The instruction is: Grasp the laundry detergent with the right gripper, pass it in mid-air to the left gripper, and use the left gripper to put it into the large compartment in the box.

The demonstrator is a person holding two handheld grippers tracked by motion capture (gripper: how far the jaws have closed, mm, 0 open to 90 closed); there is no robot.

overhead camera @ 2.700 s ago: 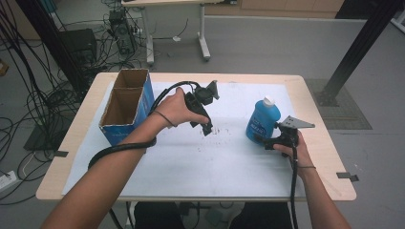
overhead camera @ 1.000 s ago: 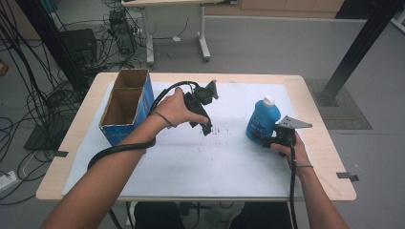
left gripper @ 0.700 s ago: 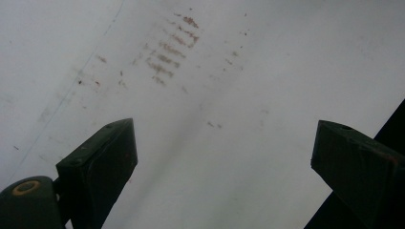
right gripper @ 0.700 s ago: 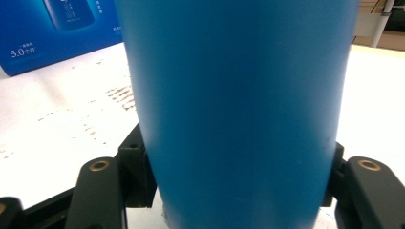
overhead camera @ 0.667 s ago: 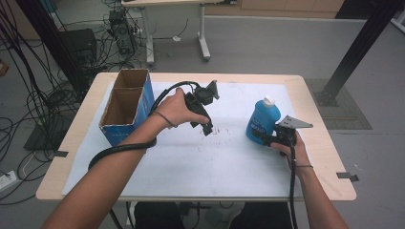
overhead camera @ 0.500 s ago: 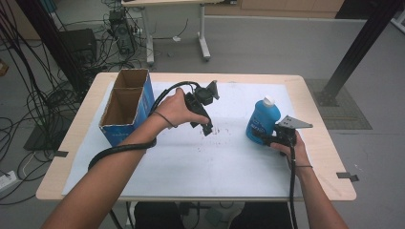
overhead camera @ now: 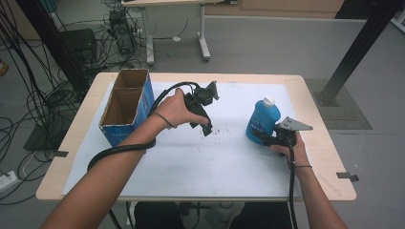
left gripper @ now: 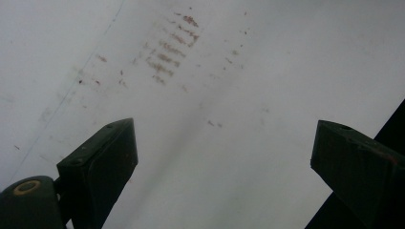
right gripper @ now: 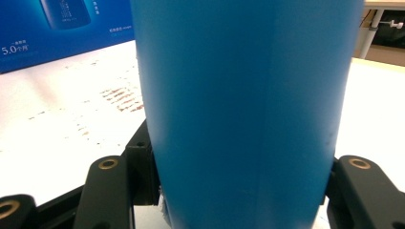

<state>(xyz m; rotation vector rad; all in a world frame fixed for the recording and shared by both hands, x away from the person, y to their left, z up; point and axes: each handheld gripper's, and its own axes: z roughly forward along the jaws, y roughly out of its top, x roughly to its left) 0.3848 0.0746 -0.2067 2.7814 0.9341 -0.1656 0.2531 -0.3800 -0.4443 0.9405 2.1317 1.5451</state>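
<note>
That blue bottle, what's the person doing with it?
A person holds a gripper in each hand at a white table. The right gripper has just been closing and now clamps the blue bottle low on its body; the bottle stands upright. The left gripper is open with nothing between its jaws, above the table's middle. An open cardboard box stands at the left.

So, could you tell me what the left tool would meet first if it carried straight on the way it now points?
Most likely the white tabletop: the left tool points down at it with open jaws, nothing between them, near some reddish-brown marks. How far off is unclear.
</note>
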